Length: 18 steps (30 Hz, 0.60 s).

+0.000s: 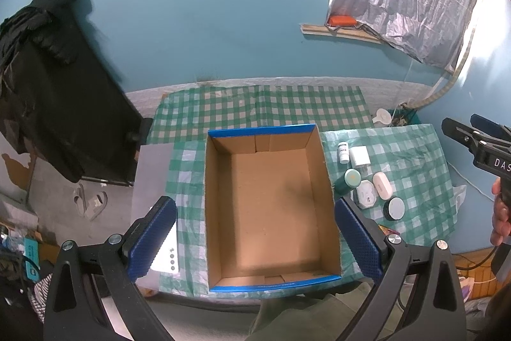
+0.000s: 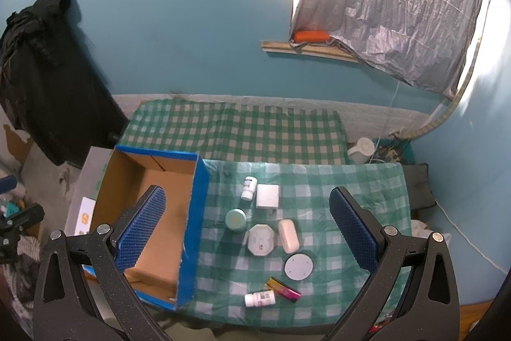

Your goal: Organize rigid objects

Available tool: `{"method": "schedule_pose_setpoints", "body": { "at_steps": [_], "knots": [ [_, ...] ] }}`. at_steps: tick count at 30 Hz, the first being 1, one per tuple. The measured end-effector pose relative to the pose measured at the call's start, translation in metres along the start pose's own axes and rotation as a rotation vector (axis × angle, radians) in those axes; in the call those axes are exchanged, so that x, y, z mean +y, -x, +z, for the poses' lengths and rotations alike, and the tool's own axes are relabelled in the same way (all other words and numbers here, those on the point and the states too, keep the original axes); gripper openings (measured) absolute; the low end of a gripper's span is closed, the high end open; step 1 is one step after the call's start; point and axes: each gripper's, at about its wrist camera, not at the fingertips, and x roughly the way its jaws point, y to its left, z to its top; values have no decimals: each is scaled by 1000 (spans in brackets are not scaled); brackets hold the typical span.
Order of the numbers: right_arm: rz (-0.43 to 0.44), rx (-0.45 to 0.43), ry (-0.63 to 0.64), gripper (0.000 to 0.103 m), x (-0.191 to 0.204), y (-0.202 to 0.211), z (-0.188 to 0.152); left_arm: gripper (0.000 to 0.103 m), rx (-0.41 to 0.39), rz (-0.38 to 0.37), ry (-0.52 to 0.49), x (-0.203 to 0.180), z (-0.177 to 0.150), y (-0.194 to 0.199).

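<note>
**Both tools spread wide above the box and the cluster of small items**

At the far left of the table, a flat grey panel (image 1: 153, 171) lies on the green-and-white checked cloth (image 2: 351, 197), partly under the left tool's left finger. The left tool (image 1: 255, 242) hangs over the open brown cardboard box with blue-taped rim (image 1: 271, 213), its blue-padded fingers (image 1: 153, 238) released and spread wide, one on each side of the box, holding nothing. The box interior shows bare cardboard.

Just right of the box sits the cluster of rigid items, all resting on the cloth. Nearest the box stands a small white pill bottle (image 2: 248, 187), and beside it a white square charger block (image 2: 267, 196). Below them are a teal round-lidded jar (image 2: 236, 220), a white octagonal case (image 2: 261, 240) and a white oblong rounded case (image 2: 288, 235), the last two nearly touching. Further toward the near edge lies a grey round disc with a dark rim (image 2: 299, 266). Closest to the table's front edge, a second white bottle lying on its side (image 2: 260, 298) rests against a shiny pink-and-gold tube (image 2: 282, 288).

The right tool (image 2: 255, 232) hovers above this cluster, its jaws also released and wide apart: the left finger lies over the box, the right finger (image 2: 354, 232) over bare cloth to the right of the items. It grips nothing. In the left wrist view, a hand (image 1: 499, 213) holds the right tool's handle at the right edge.
</note>
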Motion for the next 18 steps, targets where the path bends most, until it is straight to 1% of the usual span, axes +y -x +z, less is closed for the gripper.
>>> {"method": "schedule_pose_setpoints", "body": {
  "at_steps": [7,18],
  "knots": [
    [-1,4,14,102,1,-1,-6,100,1,1,1,-1,0,0],
    [-2,13,26,102,4,-2,-2,100,0,1,-1,-2,0,1]
  ]
}}
